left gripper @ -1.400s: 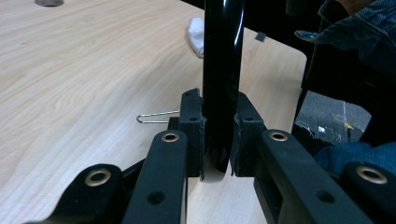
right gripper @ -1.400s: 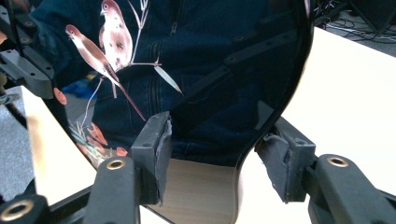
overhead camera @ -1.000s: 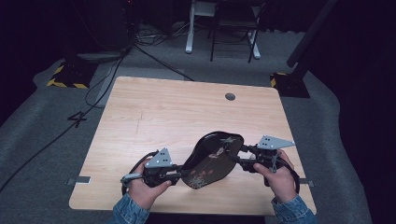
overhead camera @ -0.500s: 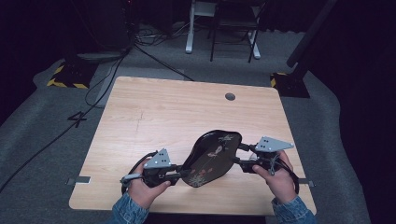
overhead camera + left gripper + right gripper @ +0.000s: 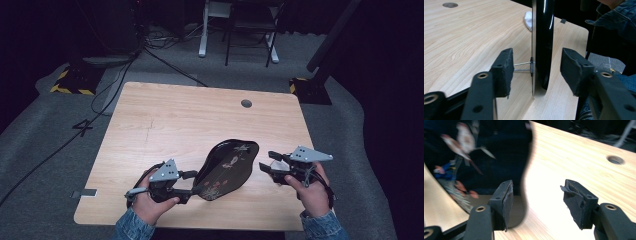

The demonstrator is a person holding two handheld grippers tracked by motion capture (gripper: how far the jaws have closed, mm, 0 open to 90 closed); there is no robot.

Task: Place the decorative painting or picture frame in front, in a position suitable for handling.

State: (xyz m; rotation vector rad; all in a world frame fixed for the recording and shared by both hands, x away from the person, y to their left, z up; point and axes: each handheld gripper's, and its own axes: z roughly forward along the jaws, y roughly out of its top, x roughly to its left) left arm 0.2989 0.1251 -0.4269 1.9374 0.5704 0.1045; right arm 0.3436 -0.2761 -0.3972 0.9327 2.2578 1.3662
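A black lacquer tray (image 5: 227, 167) painted with flowers and birds lies on the wooden table (image 5: 170, 120), near its front edge. My left gripper (image 5: 192, 182) sits at the tray's near-left end. Its jaws have just been opening, and in the left gripper view the tray's rim (image 5: 544, 37) stands between the pads (image 5: 505, 67) without touching them; the left gripper (image 5: 536, 72) is open. My right gripper (image 5: 265, 162) hovers just right of the tray, open with nothing between its fingers. In the right gripper view the blurred tray (image 5: 474, 157) lies left of the right gripper (image 5: 536, 200).
A round cable hole (image 5: 246, 103) sits at the table's far right. A small white thing (image 5: 527, 20) lies on the wood beyond the tray. Chair legs, cables and yellow-black floor blocks (image 5: 72, 82) stand past the table's far edge.
The left jaws have opened off the tray's rim. The right gripper has drawn back to the right, away from the tray's end, and the tray now rests on the table.
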